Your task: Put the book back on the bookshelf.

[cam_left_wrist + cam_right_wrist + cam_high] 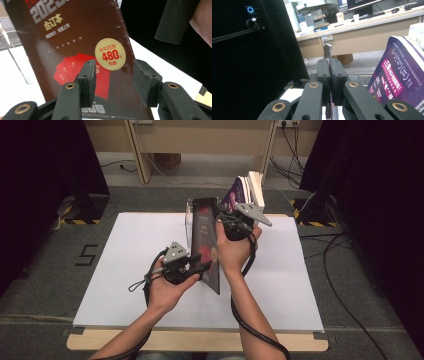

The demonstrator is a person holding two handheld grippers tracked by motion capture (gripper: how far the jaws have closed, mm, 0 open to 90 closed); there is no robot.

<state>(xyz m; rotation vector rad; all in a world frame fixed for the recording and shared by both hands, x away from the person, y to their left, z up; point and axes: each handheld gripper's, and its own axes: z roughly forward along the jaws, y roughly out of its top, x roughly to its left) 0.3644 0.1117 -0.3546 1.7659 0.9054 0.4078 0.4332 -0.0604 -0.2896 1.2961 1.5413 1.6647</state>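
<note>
Overhead: a person at a table point(125, 270) covered with a white sheet holds a two-jaw gripper in each hand, both on one thin dark book point(206, 245).
Book: dark brown cover with red envelope artwork and a round gold sticker reading 480; it is held up off the white sheet, tilted, its near corner low toward the person and its far end raised toward the table's back edge.
Right gripper point(227, 217): clamped tight on the book's upper part; seen along its own jaws, the pads press together with the thin edge of the book point(327, 53) sticking up between them.
Left gripper point(200, 261): at the book's lower near corner; in its own view point(113, 80) the jaws stand apart, released, in front of the cover point(75, 45), and whether either pad touches the cover cannot be told.
Book stack point(247, 190): several books stand leaning at the back of the table, just behind the right hand, the front one with a purple cover point(399, 77).
Clear stand point(189, 217): a transparent support sits just beside the dark book's far end, on its left.
Background: dark curtains at both sides, a wooden desk beyond.
</note>
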